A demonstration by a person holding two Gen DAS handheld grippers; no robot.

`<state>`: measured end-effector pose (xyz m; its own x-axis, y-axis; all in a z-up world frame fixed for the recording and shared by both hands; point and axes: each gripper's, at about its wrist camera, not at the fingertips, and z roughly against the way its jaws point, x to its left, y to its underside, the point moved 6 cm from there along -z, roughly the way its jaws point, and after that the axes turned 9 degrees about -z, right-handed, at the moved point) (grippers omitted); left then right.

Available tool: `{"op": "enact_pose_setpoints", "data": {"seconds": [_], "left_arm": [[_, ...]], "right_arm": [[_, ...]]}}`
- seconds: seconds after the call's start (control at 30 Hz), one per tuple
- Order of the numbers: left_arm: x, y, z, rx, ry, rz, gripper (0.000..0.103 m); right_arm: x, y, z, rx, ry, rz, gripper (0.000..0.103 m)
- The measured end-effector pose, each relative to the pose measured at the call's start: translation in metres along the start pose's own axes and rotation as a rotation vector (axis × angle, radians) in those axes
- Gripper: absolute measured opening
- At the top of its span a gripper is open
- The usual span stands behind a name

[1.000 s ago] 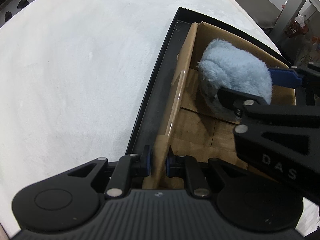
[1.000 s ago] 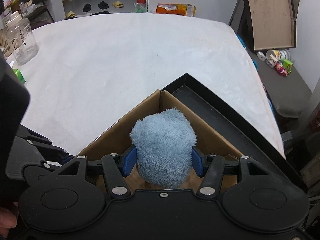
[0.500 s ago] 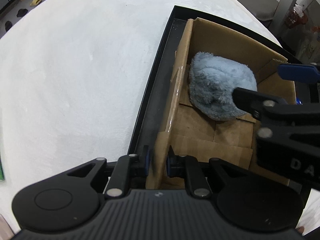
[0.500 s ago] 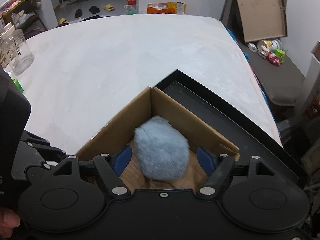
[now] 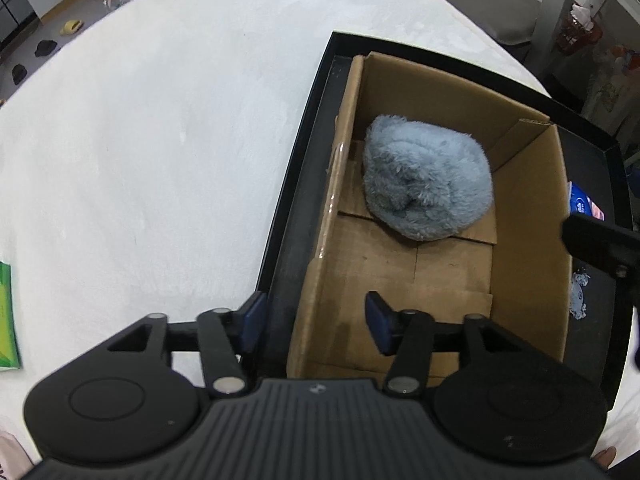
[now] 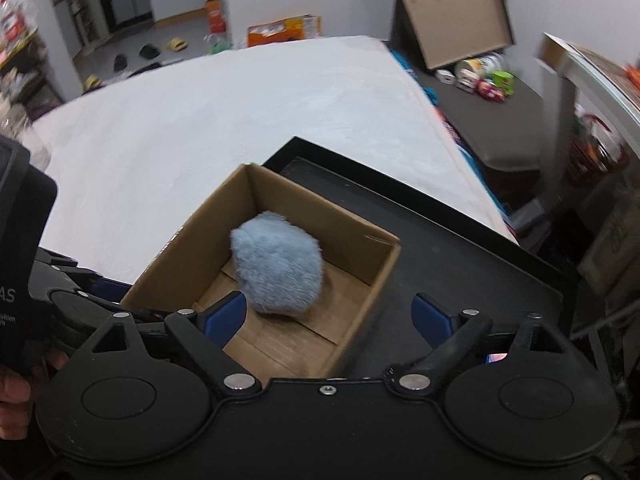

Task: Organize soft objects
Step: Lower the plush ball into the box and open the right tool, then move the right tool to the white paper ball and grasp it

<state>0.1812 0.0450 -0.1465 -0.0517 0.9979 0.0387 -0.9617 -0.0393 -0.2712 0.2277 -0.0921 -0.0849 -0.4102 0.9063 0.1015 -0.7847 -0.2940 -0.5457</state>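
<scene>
A fluffy light-blue soft toy [image 5: 424, 184] lies on the floor of an open cardboard box [image 5: 528, 220], toward its far end. The box stands inside a black tray [image 5: 296, 184] on the white table. My left gripper [image 5: 316, 324] straddles the box's near left wall; its jaws are opening and the pads stand clear of the cardboard. In the right wrist view the toy [image 6: 276, 268] rests loose in the box [image 6: 320, 216]. My right gripper [image 6: 328, 316] hovers above the box's near corner, jaws opening wide, nothing pressed between them.
A green packet [image 5: 6, 320] lies at the table's left edge. A blue packet [image 5: 580, 204] and a small blue scrap [image 5: 578, 296] sit in the tray right of the box. A hand [image 6: 16, 392] holds the left gripper. White tabletop [image 6: 240, 112] stretches beyond the tray [image 6: 460, 240].
The right gripper let go of the blue toy, which settled onto the box floor, then drew back and up. The left gripper's pads came off the box wall and spread apart.
</scene>
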Motion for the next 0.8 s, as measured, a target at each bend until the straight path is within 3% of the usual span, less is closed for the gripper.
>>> {"op": "enact_pose_setpoints", "data": {"seconds": [0.13,0.23,0.8], "left_arm": [[-0.007,0.001,0.008,-0.026,-0.019,-0.035,0.072],[-0.009,0.003,0.010,-0.027,-0.024,-0.049,0.076],[-0.024,0.013,0.012,-0.006,-0.057,-0.094,0.081]], "right_arm": [[-0.021,0.008,0.013,-0.021,-0.004,-0.082,0.097],[-0.038,0.017,0.019,-0.032,-0.004,-0.142,0.098],[-0.091,0.090,0.009,0.093,-0.012,-0.452,0.099]]}}
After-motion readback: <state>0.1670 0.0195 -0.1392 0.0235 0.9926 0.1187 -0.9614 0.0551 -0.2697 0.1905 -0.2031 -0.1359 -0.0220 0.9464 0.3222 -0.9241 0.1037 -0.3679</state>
